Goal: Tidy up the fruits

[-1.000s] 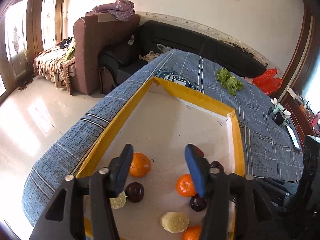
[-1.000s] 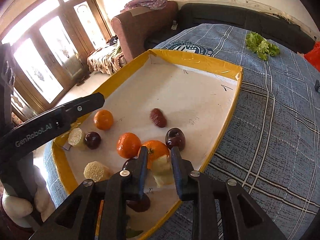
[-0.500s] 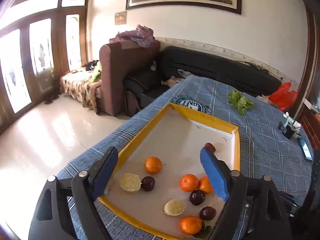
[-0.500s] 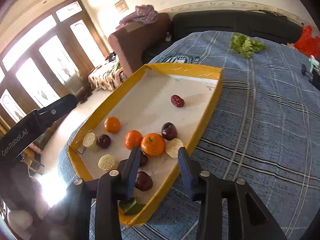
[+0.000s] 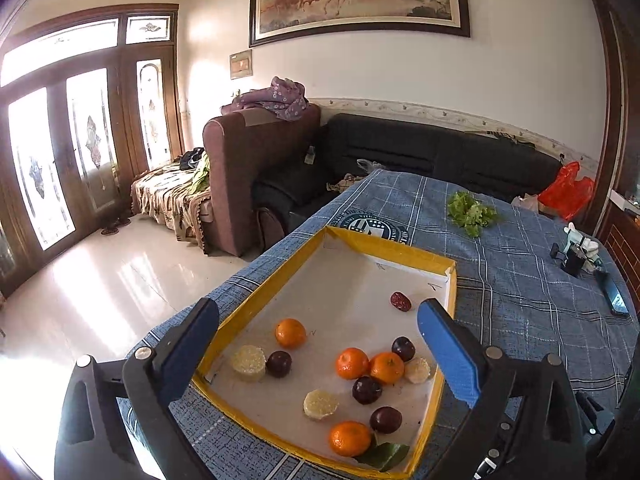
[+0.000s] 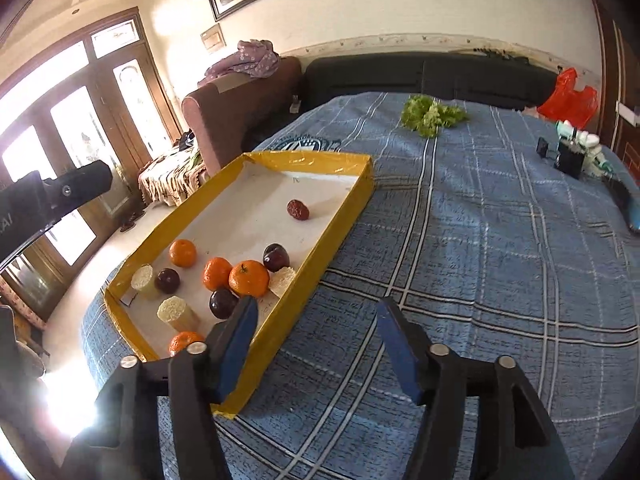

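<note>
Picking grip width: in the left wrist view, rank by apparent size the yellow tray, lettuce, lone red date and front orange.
1. Yellow tray
2. Lettuce
3. Front orange, though nearness to the camera inflates it
4. Red date

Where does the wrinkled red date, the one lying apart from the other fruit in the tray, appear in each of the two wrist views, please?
Left wrist view: the red date lies right of centre, near the tray's right wall, just above the right blue fingertip.
Right wrist view: the red date lies a little left of centre, in the tray's far half, alone.
Shared landmark: the green lettuce on the blue cloth beyond the yellow tray.
</note>
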A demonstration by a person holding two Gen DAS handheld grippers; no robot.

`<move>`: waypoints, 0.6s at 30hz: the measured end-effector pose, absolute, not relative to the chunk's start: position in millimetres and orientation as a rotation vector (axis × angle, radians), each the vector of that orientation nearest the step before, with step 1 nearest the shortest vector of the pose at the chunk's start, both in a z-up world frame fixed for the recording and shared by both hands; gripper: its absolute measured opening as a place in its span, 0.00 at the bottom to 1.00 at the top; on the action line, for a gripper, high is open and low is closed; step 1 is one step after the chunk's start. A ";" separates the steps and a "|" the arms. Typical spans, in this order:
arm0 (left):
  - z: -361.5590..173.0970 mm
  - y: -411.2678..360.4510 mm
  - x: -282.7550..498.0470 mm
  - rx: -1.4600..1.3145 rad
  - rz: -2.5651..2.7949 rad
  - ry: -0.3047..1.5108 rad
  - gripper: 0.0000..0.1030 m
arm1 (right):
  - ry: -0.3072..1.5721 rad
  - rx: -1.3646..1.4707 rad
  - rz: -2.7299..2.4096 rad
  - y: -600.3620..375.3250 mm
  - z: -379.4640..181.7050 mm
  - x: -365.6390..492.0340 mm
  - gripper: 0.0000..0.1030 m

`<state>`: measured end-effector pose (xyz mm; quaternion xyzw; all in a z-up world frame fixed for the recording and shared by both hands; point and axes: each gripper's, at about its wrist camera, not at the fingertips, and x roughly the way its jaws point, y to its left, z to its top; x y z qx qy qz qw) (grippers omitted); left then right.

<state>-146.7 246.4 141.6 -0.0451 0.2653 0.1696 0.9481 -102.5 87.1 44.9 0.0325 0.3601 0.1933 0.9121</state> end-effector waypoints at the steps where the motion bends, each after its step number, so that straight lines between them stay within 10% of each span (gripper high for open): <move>1: 140.8 244.5 -146.2 -0.090 0.338 0.547 0.97 | 0.735 0.057 0.399 86.2 47.2 -104.0 0.69; 18: 119.5 236.0 -133.7 -0.115 0.253 0.670 0.97 | 0.748 0.038 0.362 78.7 43.8 -106.6 0.74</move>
